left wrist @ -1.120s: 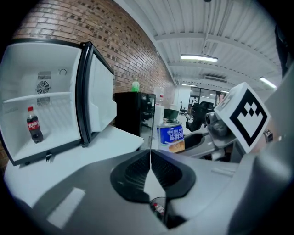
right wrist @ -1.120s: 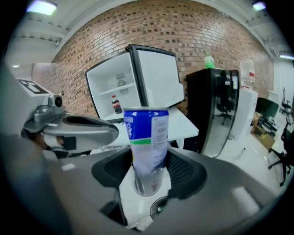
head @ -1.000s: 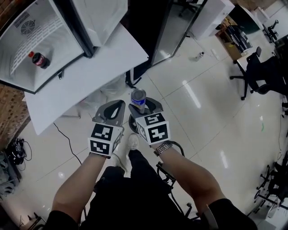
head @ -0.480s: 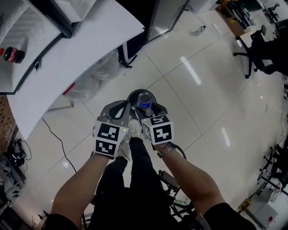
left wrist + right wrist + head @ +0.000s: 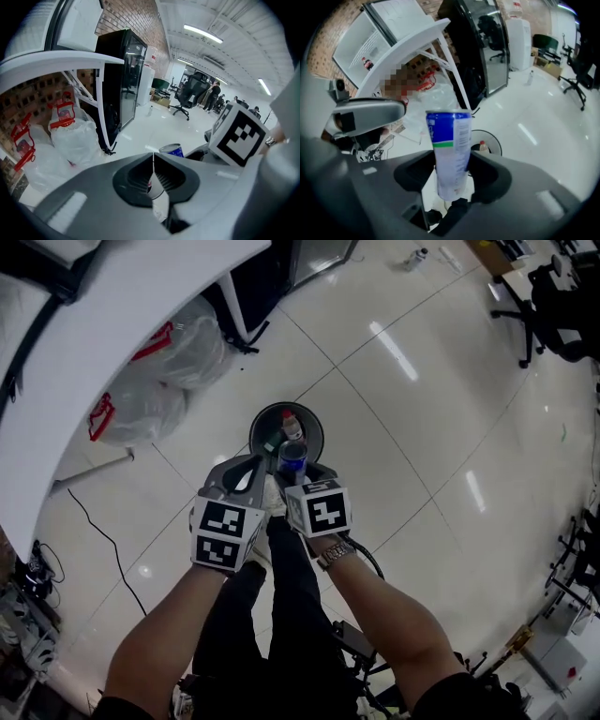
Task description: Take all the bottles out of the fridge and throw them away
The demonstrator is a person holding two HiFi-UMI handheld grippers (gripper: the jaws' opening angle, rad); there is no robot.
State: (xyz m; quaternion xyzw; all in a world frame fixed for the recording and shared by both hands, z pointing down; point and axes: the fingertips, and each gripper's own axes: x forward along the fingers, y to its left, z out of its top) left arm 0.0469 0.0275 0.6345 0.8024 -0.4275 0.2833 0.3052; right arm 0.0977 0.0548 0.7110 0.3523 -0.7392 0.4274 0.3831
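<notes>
Where the pale floor [image 5: 441, 427] runs under the white desk [image 5: 122, 306], we see a round bin [image 5: 265, 423] just ahead of both grippers. The right gripper [image 5: 296, 469] pinches an upright blue-and-white can [image 5: 449, 150] between its fingers, at the bin's near rim. The left gripper [image 5: 153, 163] has its fingers pressed together, empty. Only the right gripper view shows the fridge [image 5: 356, 37] with a dark bottle [image 5: 367, 63] inside.

Blue-white can [image 5: 449, 154], upright, near bin [image 5: 254, 433]

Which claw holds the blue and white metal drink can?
The right claw grips the blue and white metal drink can; the left claw is shut and empty.
</notes>
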